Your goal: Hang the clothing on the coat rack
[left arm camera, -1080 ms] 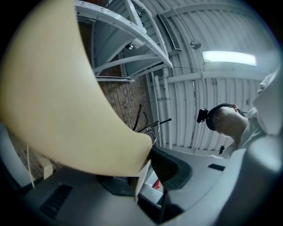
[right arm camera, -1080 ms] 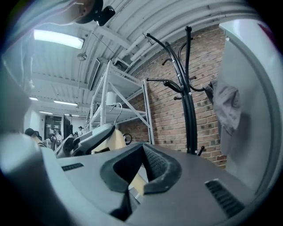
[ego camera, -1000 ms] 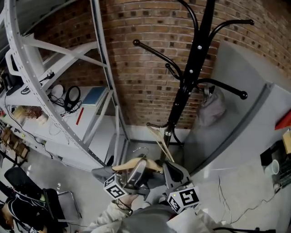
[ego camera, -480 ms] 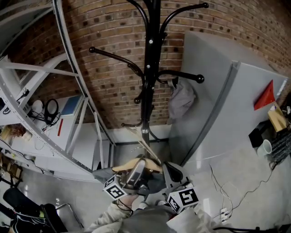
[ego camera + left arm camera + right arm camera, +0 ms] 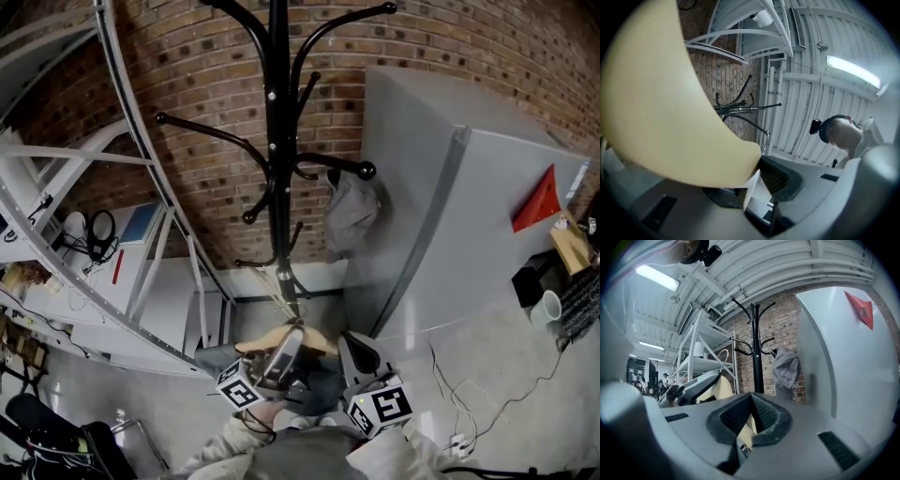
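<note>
Two grippers low at near centre: left gripper (image 5: 286,337) clamped on pale wooden hanger (image 5: 281,335), right gripper (image 5: 349,349) pinched narrow on a pale part of same hanger. Dark clothing (image 5: 314,380) draped under hanger, just near side of coat rack (image 5: 275,141). Metal shelf (image 5: 141,244) at left holding headphones (image 5: 101,228). White cup (image 5: 547,307) far right, contents unreadable. Versus a second ago: coat rack shifted left in head view, both grips unchanged.
</note>
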Demonstrator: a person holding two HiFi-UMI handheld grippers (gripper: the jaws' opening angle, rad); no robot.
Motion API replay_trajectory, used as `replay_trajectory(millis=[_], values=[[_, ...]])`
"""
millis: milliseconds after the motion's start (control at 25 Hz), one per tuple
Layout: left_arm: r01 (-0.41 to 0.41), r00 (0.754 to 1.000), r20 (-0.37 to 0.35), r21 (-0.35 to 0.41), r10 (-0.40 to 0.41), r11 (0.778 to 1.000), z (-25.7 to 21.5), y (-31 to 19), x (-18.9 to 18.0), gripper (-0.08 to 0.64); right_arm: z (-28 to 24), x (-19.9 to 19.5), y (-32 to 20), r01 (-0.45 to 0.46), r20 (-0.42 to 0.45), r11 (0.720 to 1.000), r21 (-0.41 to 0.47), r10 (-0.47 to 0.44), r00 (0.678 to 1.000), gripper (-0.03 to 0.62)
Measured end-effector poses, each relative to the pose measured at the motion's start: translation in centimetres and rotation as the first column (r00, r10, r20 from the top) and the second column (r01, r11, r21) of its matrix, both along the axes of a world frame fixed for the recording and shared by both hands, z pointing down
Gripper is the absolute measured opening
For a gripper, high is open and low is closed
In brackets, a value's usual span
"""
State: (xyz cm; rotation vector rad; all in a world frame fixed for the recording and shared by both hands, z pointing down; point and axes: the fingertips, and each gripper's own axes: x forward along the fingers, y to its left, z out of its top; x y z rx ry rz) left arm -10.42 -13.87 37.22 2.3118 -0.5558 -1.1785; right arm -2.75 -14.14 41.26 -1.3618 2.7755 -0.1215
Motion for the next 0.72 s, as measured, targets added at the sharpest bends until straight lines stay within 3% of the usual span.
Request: replay_trajectory(millis=[720], values=[[0.015, 1.000, 0.026, 0.020, -0.016, 1.000, -0.6, -1.8, -1.9, 0.107, -0.6, -1.2, -1.4, -0.016, 0.023, 1.000, 0.019, 0.016, 1.000, 0.023]])
